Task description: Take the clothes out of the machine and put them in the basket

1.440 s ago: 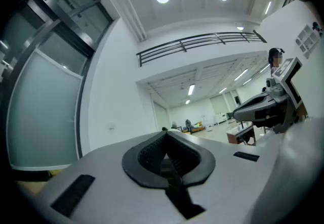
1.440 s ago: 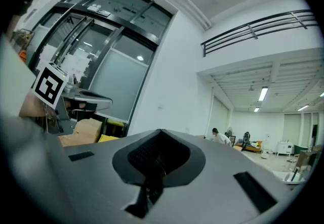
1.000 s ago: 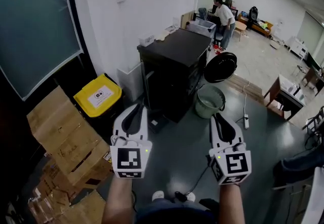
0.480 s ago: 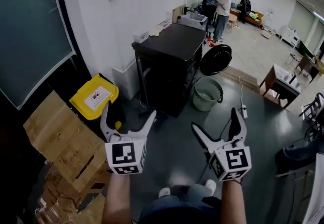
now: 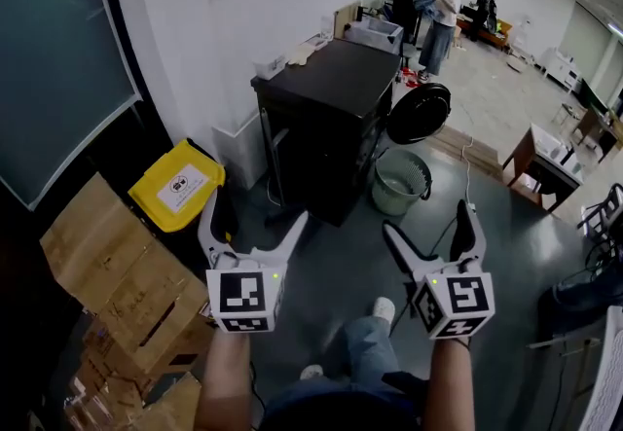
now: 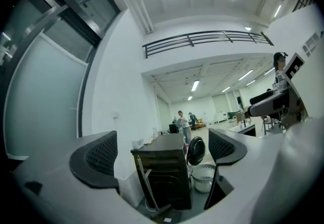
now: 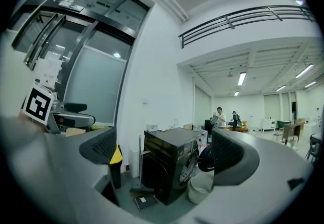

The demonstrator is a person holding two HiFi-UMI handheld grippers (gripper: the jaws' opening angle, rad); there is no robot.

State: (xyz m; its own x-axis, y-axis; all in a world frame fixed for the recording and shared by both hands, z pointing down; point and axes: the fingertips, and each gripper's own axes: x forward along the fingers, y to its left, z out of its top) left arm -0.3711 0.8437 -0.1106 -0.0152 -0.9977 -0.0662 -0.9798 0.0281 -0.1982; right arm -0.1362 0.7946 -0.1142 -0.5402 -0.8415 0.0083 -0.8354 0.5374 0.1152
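Observation:
A black washing machine [image 5: 331,127] stands by the white wall, its round door [image 5: 421,115] swung open to the right. A pale basket [image 5: 401,183] sits on the floor under the door. No clothes show from here. My left gripper [image 5: 254,210] and right gripper [image 5: 428,220] are held level in front of me, well short of the machine. Both have just been opening and stand open with nothing between the jaws. The left gripper view frames the machine [image 6: 164,177] and basket [image 6: 203,177] between its pads. The right gripper view shows the machine [image 7: 169,167] and basket [image 7: 200,187] too.
A yellow bin [image 5: 177,184] and stacked cardboard boxes [image 5: 107,264] stand at the left. A cable with a power strip [image 5: 465,188] lies on the floor right of the basket. A desk [image 5: 545,161] is at the right. People [image 5: 440,18] stand far back.
Both grippers went from shut to wide open. The person's hands have moved and a foot has come forward into view below the grippers.

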